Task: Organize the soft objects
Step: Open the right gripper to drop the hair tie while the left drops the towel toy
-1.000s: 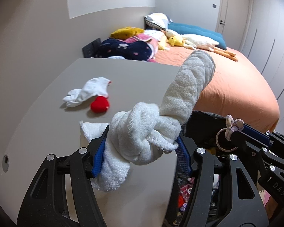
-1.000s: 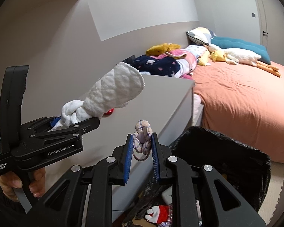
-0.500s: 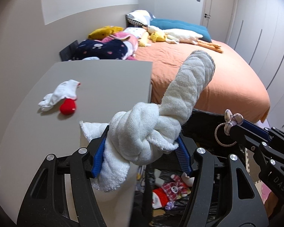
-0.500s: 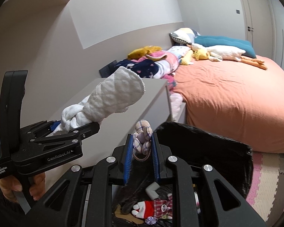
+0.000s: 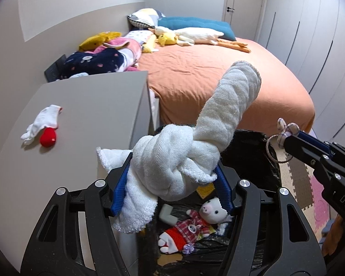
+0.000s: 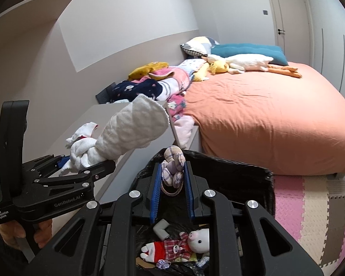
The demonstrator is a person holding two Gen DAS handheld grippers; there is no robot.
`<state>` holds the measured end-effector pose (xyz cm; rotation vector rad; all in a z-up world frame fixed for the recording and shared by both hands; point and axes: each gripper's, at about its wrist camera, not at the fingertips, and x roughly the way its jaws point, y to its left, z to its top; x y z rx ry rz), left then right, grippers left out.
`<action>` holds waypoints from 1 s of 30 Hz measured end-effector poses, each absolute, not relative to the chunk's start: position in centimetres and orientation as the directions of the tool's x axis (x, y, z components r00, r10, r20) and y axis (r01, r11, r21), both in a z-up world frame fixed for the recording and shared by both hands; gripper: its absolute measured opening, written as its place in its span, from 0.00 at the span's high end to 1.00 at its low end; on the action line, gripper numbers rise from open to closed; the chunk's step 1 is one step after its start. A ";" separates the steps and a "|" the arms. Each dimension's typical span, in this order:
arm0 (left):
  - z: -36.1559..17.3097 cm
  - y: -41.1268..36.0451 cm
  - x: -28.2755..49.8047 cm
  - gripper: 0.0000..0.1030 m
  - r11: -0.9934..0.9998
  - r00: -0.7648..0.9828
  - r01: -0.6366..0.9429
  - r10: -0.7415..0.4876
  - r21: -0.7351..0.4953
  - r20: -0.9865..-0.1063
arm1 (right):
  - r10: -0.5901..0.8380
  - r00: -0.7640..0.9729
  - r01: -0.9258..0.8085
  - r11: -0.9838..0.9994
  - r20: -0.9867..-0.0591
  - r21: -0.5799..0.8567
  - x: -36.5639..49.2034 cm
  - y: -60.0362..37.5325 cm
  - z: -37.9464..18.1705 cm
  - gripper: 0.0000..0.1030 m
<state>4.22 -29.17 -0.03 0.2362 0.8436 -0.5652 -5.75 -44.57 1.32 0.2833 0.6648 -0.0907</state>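
we are looking at a bed (image 6: 264, 119) in orange sheets at 1 o'clock, a white door (image 6: 287, 18) at 12, foam floor mats (image 6: 310, 207) lying at 4.

A lived-in home bedroom, likely shared with a child.

A wide bed (image 6: 264, 119) with an orange sheet fills the right half of the right wrist view, with a teal pillow (image 6: 248, 50) and a patterned pillow (image 6: 199, 44) at its head near 12 o'clock, beside a long white goose plush (image 6: 246, 62) and a yellow duck plush (image 6: 217, 66). Folded printed blankets (image 6: 149, 85) pile up along the wall at 11 o'clock. A grey cabinet top (image 5: 85, 115) stands against the bed's side. Pink and cream foam puzzle mats (image 6: 310, 209) cover the floor at 4 o'clock, a white door (image 6: 287, 16) closes the far wall, and a black bin bag (image 6: 218, 168) holds a pig doll (image 6: 191, 246).
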 end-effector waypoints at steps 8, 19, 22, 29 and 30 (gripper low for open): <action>-0.6 -31.5 3.3 0.40 0.795 0.493 0.606 -0.396 -0.021 -0.775 | -0.040 0.785 0.227 0.947 -0.618 0.226 -7.1 -46.7 1.3 0.80; -1.7 -33.4 2.0 0.06 0.733 0.461 0.679 -0.404 0.021 -0.790 | -0.122 0.790 0.313 0.923 -0.601 0.224 -8.5 -47.8 1.4 0.38; -1.8 -33.5 1.7 0.06 0.727 0.480 0.684 -0.384 0.062 -0.789 | -0.126 0.793 0.321 0.918 -0.596 0.232 -8.5 -48.1 1.4 0.35; -2.1 -32.9 2.2 0.06 0.747 0.489 0.662 -0.365 0.065 -0.793 | -0.116 0.784 0.317 0.919 -0.610 0.233 -8.1 -48.3 0.8 0.34; -2.1 -32.8 2.3 0.06 0.749 0.488 0.659 -0.364 0.062 -0.793 | -0.114 0.783 0.317 0.919 -0.611 0.234 -8.1 -48.3 0.7 0.34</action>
